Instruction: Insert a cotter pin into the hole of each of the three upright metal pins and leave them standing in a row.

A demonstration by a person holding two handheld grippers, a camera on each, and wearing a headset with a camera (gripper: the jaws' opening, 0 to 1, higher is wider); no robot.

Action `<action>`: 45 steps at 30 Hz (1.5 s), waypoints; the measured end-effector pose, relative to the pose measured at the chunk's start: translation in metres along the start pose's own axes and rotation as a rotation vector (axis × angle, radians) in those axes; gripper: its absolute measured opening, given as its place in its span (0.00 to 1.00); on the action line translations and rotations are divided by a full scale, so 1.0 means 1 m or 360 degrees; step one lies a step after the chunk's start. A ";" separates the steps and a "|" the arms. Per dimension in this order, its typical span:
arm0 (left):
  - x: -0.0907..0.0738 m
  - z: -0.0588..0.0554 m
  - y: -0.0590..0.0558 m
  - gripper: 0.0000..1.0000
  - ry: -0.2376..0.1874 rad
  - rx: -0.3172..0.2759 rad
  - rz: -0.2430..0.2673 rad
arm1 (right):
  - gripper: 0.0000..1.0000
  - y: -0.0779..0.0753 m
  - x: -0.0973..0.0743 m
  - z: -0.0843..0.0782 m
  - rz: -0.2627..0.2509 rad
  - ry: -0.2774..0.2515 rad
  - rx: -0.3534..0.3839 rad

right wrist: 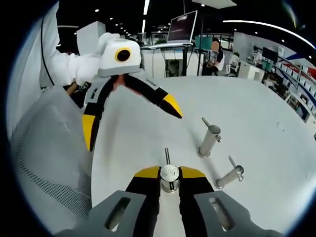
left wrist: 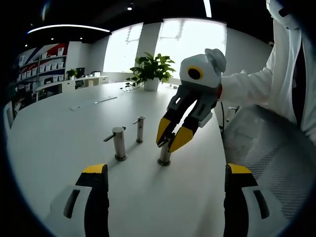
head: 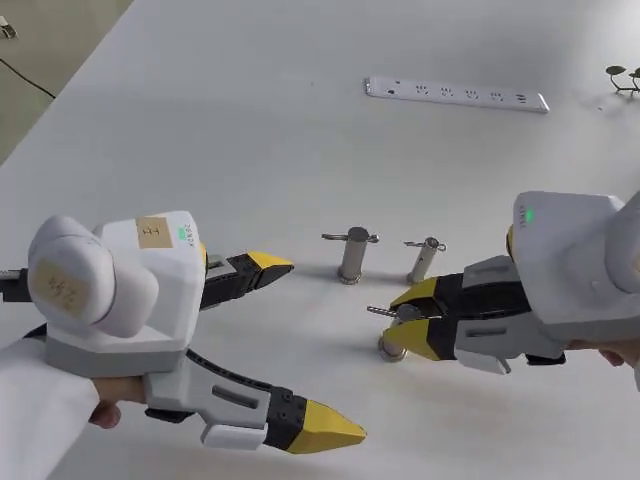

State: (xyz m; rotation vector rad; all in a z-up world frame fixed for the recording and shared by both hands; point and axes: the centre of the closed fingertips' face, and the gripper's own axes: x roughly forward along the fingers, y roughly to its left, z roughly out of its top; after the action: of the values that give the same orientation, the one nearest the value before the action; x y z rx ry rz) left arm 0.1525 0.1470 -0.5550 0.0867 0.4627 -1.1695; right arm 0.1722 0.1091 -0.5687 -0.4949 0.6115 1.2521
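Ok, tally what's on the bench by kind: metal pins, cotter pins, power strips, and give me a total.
metal pins: 3
cotter pins: 3
power strip: 1
Total: 7

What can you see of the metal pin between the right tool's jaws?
The metal pin is a short, shiny silver cylinder, steel by the look, with a round polished top and a wider flared foot. It stands about upright on the white table, foot down. The right tool clamps its upper end, a yellow-tipped jaw on either side. A thin cotter pin sticks out sideways near the top, seemingly through its hole. Nothing else touches it.
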 end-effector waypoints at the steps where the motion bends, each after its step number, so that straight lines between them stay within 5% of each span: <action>1: 0.000 0.000 0.000 0.98 0.0001 0.0002 0.0004 | 0.08 -0.001 0.000 -0.001 0.0001 0.0002 -0.0009; 9: 0.000 0.000 0.002 0.97 0.0014 -0.0026 -0.0007 | 0.08 -0.008 -0.013 -0.008 0.0000 0.0013 -0.0049; 22: -0.004 0.001 0.001 0.99 0.0043 -0.0053 -0.0001 | 0.08 -0.059 -0.049 -0.030 -0.0034 -0.0044 -0.0094; 31: -0.008 0.002 0.001 0.99 0.0025 -0.0127 0.0048 | 0.08 -0.086 -0.058 -0.038 -0.0052 -0.0015 -0.0132; 45: -0.021 -0.008 0.013 0.99 0.0056 -0.0227 0.0161 | 0.08 -0.095 -0.060 -0.047 0.0016 -0.0049 -0.0120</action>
State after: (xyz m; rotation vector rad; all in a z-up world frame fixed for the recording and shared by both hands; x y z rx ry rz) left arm 0.1556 0.1724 -0.5562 0.0070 0.5654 -1.0341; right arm 0.2456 0.0116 -0.5617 -0.5346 0.5427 1.2939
